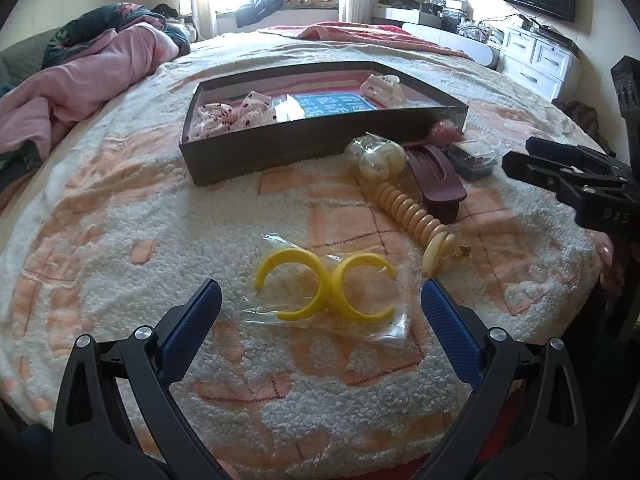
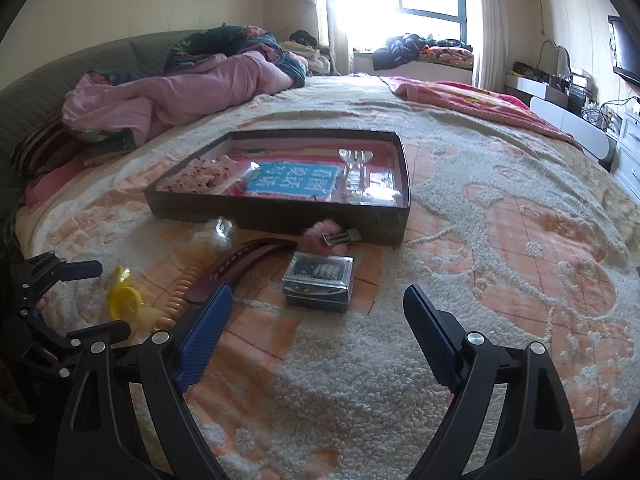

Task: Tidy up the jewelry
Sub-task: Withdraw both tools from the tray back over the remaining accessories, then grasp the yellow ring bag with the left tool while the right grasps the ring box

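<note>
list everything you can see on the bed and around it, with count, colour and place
box: 1, dark grey, open, mid-bed
floral fabric piece: 1, pink-white, inside box, left end
clear hair claw: 1, transparent, inside box
yellow hoops: 2, yellow, in clear bag, between left fingers
beaded clip: 1, cream, right of hoops
pearl bag: 1, cream, in front of box
hair clip: 1, maroon, beside beaded clip
small case: 1, clear-grey, in front of box
pink quilt: 1, pink, bed head
left hand-held gripper: open
right hand-held gripper: open

Right tool [image 2: 318,312] spread wide, small clear case [image 2: 319,280] ahead; dark tray [image 2: 280,216] beyond
</note>
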`<state>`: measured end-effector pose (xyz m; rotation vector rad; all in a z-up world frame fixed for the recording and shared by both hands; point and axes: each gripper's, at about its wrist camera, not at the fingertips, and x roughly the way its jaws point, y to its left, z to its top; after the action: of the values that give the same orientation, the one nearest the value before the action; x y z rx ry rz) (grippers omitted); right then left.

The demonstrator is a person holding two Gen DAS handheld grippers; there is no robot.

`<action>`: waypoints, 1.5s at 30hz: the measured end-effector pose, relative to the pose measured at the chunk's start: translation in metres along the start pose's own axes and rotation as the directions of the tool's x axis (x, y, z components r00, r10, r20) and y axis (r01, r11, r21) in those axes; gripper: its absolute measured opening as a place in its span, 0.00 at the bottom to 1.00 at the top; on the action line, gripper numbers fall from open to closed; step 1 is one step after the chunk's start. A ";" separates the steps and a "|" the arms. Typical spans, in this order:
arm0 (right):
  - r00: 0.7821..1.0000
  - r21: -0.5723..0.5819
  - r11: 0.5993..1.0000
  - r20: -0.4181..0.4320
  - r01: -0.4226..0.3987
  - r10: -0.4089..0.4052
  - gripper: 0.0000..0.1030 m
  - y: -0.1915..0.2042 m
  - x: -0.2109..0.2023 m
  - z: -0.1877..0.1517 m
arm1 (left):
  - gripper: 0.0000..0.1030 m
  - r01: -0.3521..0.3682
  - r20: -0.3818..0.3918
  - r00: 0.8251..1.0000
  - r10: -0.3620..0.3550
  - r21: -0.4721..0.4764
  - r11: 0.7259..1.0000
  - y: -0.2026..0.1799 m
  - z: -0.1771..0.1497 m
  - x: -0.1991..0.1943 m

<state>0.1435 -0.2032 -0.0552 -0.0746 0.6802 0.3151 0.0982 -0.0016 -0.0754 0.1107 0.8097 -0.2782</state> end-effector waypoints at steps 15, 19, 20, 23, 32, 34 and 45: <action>0.997 0.013 0.998 -0.051 0.057 -0.056 0.77 -0.002 0.035 -0.001 | 0.89 0.001 0.013 1.000 -0.001 0.051 0.999 -0.005 0.005 0.016; 0.996 0.052 0.997 -0.079 0.052 -0.048 0.67 -0.005 0.047 0.000 | 0.84 0.008 0.011 1.000 -0.009 0.040 0.999 -0.005 0.004 0.019; 0.996 0.055 0.997 -0.080 0.051 -0.047 0.65 -0.006 0.048 0.000 | 0.82 0.009 0.011 1.000 -0.010 0.039 0.999 -0.005 0.004 0.019; 0.996 0.057 0.997 -0.078 0.046 -0.041 0.53 -0.006 0.050 0.001 | 0.78 0.016 0.010 1.000 -0.017 0.036 0.999 -0.004 0.004 0.020; 0.997 0.065 0.998 -0.070 0.018 -0.014 0.42 -0.009 0.047 -0.001 | 0.74 0.021 0.007 1.000 -0.021 0.045 0.999 -0.005 0.004 0.019; 0.998 0.067 0.998 -0.068 0.018 -0.013 0.42 -0.010 0.044 -0.002 | 0.74 0.018 0.008 1.000 -0.019 0.048 0.999 -0.005 0.003 0.019; 0.998 0.091 0.996 -0.059 0.020 -0.015 0.42 -0.022 0.030 -0.007 | 0.73 0.011 0.014 1.000 -0.011 0.019 1.000 -0.001 0.003 0.010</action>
<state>0.1678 -0.2173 -0.0800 -0.0025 0.7501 0.2651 0.1064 -0.0053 -0.0804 0.1221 0.7938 -0.2972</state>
